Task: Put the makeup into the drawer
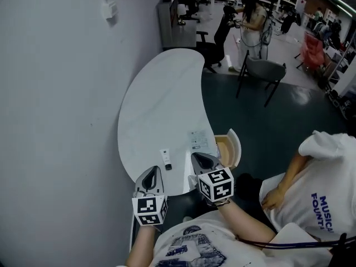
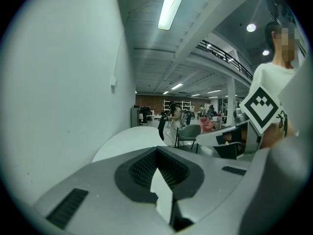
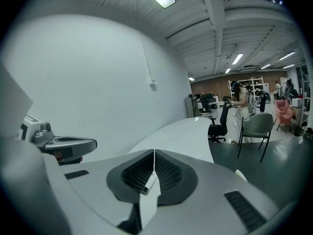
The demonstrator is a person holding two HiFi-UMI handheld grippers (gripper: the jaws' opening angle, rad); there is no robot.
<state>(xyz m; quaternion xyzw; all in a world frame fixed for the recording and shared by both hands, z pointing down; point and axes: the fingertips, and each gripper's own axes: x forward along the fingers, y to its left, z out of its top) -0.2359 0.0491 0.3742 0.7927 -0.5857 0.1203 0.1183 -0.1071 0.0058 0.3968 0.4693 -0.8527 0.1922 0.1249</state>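
Hanging at the near edge of the white counter (image 1: 156,99), the left tool (image 1: 153,173) is pressing its jaws together with nothing between them. The makeup tube (image 1: 166,159) is lying on the counter just ahead of it and to its right, between both tools, touching neither. The right tool (image 1: 198,158) is likewise pinching shut on nothing. The open drawer (image 1: 236,145) is standing just right of that tool.
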